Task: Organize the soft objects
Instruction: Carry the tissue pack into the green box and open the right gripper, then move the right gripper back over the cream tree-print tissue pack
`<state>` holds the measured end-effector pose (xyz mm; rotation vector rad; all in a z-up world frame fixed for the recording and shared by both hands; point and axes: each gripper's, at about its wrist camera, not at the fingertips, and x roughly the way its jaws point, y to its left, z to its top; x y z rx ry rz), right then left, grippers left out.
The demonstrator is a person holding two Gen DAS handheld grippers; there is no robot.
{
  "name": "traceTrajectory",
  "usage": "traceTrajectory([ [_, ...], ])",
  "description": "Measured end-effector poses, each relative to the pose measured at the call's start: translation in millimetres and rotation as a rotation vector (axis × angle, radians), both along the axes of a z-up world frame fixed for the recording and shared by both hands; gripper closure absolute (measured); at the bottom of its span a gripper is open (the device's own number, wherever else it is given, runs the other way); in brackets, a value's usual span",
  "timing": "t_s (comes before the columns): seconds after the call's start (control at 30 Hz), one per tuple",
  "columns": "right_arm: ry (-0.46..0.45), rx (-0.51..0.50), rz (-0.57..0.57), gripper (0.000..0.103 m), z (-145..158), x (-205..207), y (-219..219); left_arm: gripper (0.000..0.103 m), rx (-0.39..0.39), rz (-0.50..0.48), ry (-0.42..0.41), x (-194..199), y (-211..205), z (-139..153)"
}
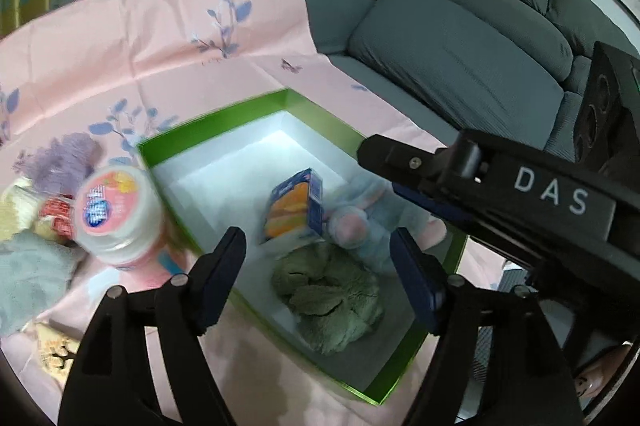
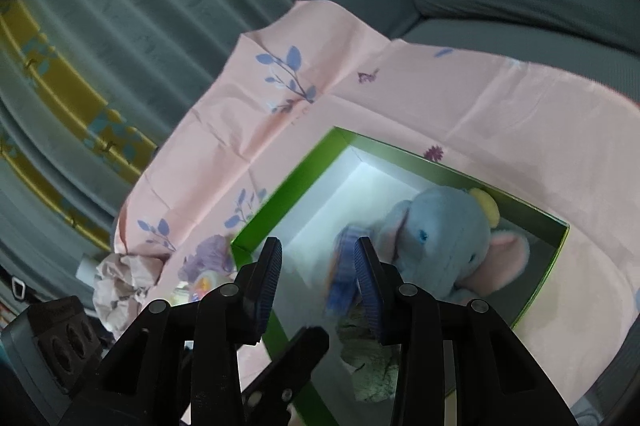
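Note:
A green box with a white inside sits on a pink floral cloth. In it lie a blue elephant plush, a grey-green soft cloth and a small blue and orange carton, which is tilted and blurred. My left gripper is open and empty above the box's near side. My right gripper is open above the box; the blurred carton shows between its fingers, apart from the pads. The right gripper reaches into the left wrist view over the plush.
Left of the box lie a round pink-labelled tub, a purple fluffy item, a light blue towel and yellow soft items. A grey sofa stands behind. A crumpled paper lies at the cloth's edge.

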<state>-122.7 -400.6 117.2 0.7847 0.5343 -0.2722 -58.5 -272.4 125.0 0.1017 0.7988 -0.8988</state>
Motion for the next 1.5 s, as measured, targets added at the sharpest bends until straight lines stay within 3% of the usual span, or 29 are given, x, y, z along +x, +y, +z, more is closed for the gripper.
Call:
traceTrajectory([
  [0.1, -0.004, -0.024, 0.009, 0.058, 6.8, -0.5, 6.2, 0.022, -0.013, 0.024, -0.012, -1.6, 15.3, 7.4],
  [0.23, -0.02, -0.042, 0.039, 0.037, 14.7, 0.7, 17.0, 0.015, -0.061, 0.081, -0.01, -2.7, 49.7, 16.6],
  [0.37, -0.035, -0.057, 0.095, 0.021, 24.4, 5.8, 37.1, 0.008, -0.052, 0.162, -0.039, -6.3, 83.7, 22.8],
  [0.47, -0.054, -0.072, 0.142, 0.015, 30.5, 10.2, 55.1, 0.001, -0.068, 0.227, -0.051, -8.5, 116.4, 24.0],
  [0.77, -0.013, -0.085, 0.317, 0.014, 38.7, 36.6, 122.5, 0.001, -0.06, 0.474, -0.02, -6.8, 225.1, 2.3],
  [0.97, 0.076, -0.111, 0.41, 0.014, 30.4, 61.5, 171.3, 0.001, -0.054, 0.589, 0.108, 11.0, 277.7, -44.6],
  [1.07, 0.138, -0.144, 0.455, 0.014, 17.8, 75.2, 196.7, 0.002, -0.024, 0.643, 0.185, 19.5, 292.4, -64.7],
  [1.17, 0.217, -0.16, 0.507, 0.014, -1.5, 92.4, 222.8, 0.003, 0.028, 0.688, 0.211, 25.8, 299.3, -71.5],
  [1.3, 0.315, -0.164, 0.579, 0.014, -28.2, 114.4, 248.9, 0.006, 0.037, 0.711, 0.228, 26.8, 307.9, -72.4],
  [1.5, 0.457, -0.199, 0.551, 0.014, -64.4, 133.0, 268.7, 0.016, 0.026, 0.717, 0.254, 23.9, 317.7, -72.5],
])
